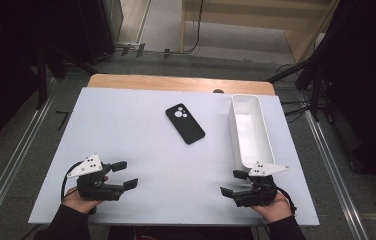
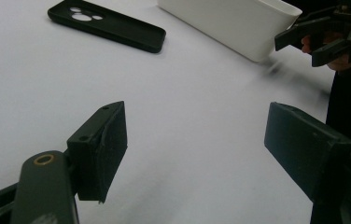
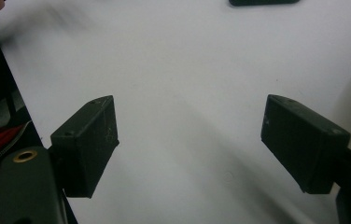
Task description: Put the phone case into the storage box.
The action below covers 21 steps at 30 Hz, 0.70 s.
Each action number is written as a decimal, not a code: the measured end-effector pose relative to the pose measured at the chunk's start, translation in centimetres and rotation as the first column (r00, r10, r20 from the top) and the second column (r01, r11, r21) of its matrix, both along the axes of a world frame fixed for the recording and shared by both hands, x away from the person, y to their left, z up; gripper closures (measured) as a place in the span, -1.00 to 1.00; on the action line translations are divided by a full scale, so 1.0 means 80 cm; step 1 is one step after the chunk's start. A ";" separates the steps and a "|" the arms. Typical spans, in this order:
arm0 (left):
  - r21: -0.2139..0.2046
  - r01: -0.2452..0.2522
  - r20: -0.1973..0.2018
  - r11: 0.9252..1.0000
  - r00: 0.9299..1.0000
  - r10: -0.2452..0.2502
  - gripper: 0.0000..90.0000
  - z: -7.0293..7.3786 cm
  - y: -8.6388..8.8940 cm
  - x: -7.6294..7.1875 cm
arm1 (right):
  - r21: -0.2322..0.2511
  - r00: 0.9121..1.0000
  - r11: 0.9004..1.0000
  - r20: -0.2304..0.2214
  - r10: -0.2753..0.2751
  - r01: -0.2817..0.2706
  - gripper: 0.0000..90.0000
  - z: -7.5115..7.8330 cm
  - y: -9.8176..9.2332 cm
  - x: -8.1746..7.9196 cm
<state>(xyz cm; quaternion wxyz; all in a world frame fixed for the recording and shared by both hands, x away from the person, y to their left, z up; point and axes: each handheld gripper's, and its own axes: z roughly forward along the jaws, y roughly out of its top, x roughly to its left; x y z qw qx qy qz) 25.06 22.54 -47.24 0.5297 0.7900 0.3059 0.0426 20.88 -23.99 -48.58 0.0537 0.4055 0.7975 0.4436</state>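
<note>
Both grippers sit at the near edge of the white table (image 1: pixel 126 125), one at each near corner, nothing held. The left gripper (image 1: pixel 123 175) is at the near left with its jaws spread wide and only bare table between them. The right gripper (image 1: pixel 233 182) is at the near right with its jaws also apart and empty. Looks like a rest pose, hands parked well apart to keep the middle free.

The black phone case (image 1: pixel 185 123) lies flat, camera cutout up, far of centre and a bit right, well apart from both grippers. The white bin (image 1: pixel 263 132) runs near-to-far along the right side, open top up, so a drop from above would be easy. Its near end is just beside the right gripper. The case sits near the bin's left wall, not touching. Likely job: case into bin, not started.

The high view gives the full layout and the gap between case and bin. The left gripper view shows the case (image 2: pixel 108 25), the bin's end wall (image 2: pixel 234 23) and the other gripper (image 2: pixel 325 39) beyond it. The right gripper view shows its own pads (image 3: pixel 96 140) close up, empty table between, and a sliver of case (image 3: pixel 262 2) at the top edge.
</note>
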 end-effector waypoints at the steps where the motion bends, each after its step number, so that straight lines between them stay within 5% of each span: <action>1: -0.001 -0.002 -0.002 1.000 1.000 0.002 -0.53 0.000 0.000 0.000 | 0.005 1.000 1.000 -0.001 0.000 0.000 -0.62 0.000 0.000 0.000; 21: 0.001 -0.007 -0.007 1.000 1.000 0.007 -0.53 -0.001 0.001 0.000 | 0.016 1.000 1.000 -0.002 -0.001 0.001 -0.62 -0.001 -0.001 0.001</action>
